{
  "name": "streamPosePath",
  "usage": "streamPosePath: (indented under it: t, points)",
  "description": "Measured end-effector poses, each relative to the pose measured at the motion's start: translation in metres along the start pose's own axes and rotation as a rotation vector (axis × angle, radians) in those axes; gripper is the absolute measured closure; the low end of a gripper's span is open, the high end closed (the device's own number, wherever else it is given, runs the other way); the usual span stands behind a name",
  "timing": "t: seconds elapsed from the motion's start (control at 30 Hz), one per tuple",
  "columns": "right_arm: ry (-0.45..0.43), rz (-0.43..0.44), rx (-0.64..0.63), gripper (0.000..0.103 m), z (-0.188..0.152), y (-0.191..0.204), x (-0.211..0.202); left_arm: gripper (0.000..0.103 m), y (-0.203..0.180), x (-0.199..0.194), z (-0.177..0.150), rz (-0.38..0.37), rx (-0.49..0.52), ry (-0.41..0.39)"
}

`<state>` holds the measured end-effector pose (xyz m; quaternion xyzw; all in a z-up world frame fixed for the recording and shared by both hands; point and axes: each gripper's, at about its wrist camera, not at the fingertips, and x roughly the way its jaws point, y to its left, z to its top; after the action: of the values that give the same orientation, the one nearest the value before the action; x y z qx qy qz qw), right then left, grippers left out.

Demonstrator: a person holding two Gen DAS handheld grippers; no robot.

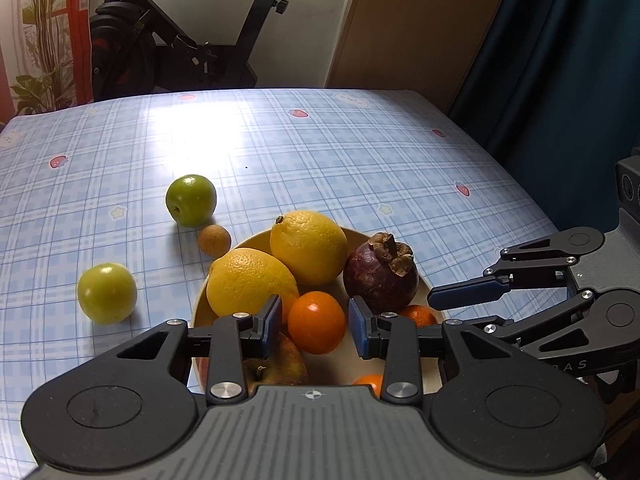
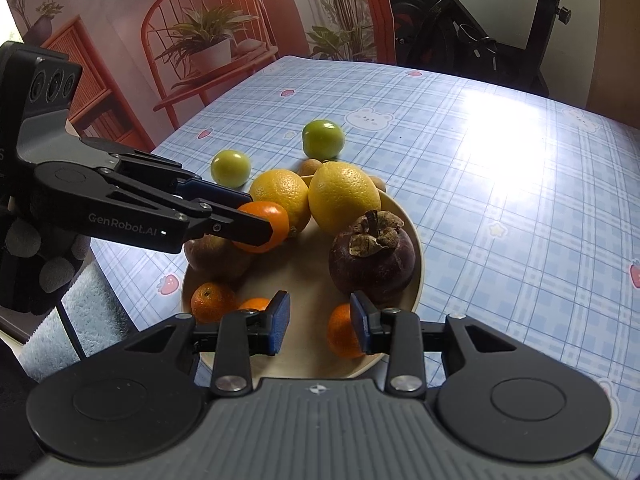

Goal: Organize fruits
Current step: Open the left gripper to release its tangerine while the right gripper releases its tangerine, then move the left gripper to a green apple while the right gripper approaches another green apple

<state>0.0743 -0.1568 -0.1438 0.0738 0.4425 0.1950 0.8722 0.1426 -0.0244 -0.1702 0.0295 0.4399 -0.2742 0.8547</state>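
A cream plate [image 1: 426,280] [image 2: 414,236] holds two lemons [image 1: 308,246] [image 2: 344,196], a purple mangosteen [image 1: 380,274] [image 2: 372,256], a brownish apple [image 1: 280,364] [image 2: 212,256] and several small oranges [image 2: 212,302]. My left gripper [image 1: 316,322] [image 2: 250,218] has its fingers on either side of one orange [image 1: 316,322] [image 2: 266,226] above the plate; contact is unclear. My right gripper [image 2: 320,326] is open over the plate's near part, with an orange [image 2: 340,332] beside its right finger. The right gripper's finger [image 1: 468,292] shows at the right in the left wrist view.
Two green fruits [image 1: 191,200] [image 1: 107,293] [image 2: 323,139] [image 2: 231,168] and a small tan round fruit [image 1: 215,240] lie on the blue checked tablecloth [image 1: 360,160] beyond the plate. An exercise bike [image 1: 180,40] stands past the far table edge.
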Motion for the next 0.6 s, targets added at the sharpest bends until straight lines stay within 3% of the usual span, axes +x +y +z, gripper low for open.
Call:
streamPosePath:
  t: [0.6]
  points:
    - [-0.029,-0.013,0.010,0.066,0.006,-0.003,-0.006,0.064,0.004,-0.028,0.007,0.055,0.013,-0.079]
